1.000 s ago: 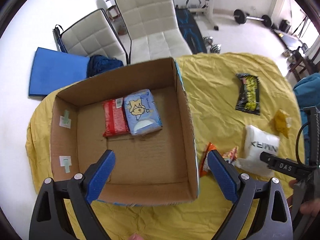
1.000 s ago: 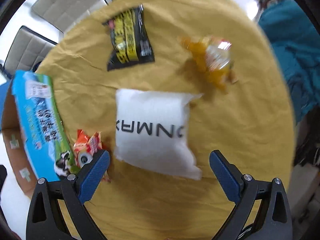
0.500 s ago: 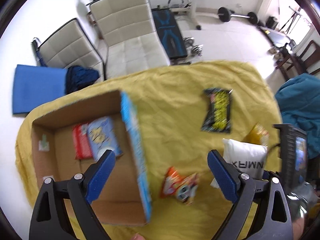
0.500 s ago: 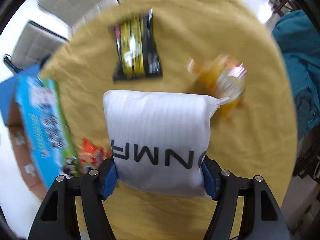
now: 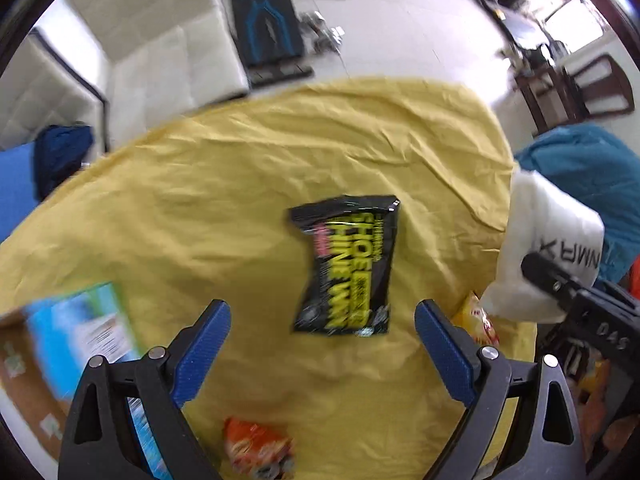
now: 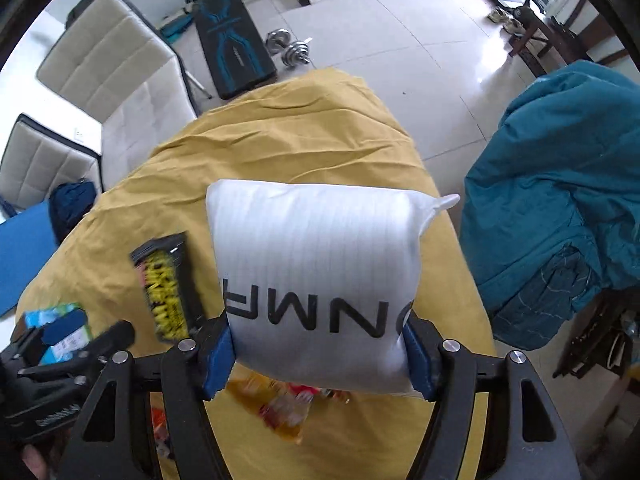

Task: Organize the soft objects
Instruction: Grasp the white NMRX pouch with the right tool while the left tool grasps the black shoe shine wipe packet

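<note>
My right gripper (image 6: 316, 354) is shut on a white puffy pack (image 6: 316, 264) with black letters and holds it above the yellow cloth; the pack also shows at the right of the left wrist view (image 5: 548, 248). My left gripper (image 5: 322, 340) is open and empty above a black and yellow snack bag (image 5: 346, 264), also seen in the right wrist view (image 6: 166, 284). A yellow snack bag (image 5: 478, 318) lies under the white pack (image 6: 280, 404). An orange snack bag (image 5: 256, 452) lies near the front edge. The cardboard box (image 5: 60, 344) shows its blue side at the left.
The table wears a yellow cloth (image 5: 200, 200). White chairs (image 6: 112, 68) stand behind it, with a blue mat (image 6: 24, 248) and gym weights (image 6: 292, 50) on the floor. A teal blanket (image 6: 560, 184) hangs at the right.
My right gripper has lifted the white pack off the cloth. My left gripper has swung right, away from the box, to above the black and yellow bag.
</note>
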